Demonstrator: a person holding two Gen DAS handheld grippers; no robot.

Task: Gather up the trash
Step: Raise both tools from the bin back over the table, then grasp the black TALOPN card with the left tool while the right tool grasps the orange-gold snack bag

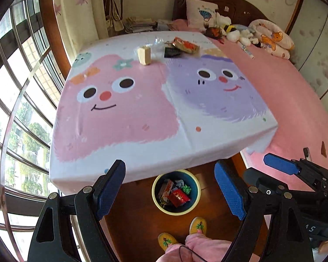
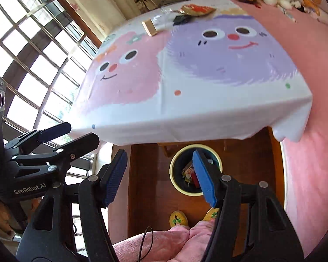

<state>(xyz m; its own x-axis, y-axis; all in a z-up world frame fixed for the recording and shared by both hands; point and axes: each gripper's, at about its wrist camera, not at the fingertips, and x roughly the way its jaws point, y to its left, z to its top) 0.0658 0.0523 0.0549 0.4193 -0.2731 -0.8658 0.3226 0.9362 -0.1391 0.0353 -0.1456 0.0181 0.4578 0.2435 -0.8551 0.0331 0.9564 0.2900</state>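
Trash (image 1: 181, 45): wrappers, a tan block (image 1: 144, 55) and clear plastic, clustered at far edge of table (image 1: 124, 148). Bin (image 1: 176, 192) on floor at the near edge, part filled. Left gripper (image 1: 170, 187) and right gripper (image 2: 159, 176) both wide open, empty, above the bin. Reach across, pinch one piece squarely, lift clear before returning.

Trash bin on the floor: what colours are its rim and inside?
Pale yellow rim, dark blue inside; left wrist view.

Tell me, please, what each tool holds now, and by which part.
Nothing. The left tool and the right tool are both open and empty above the round bin.
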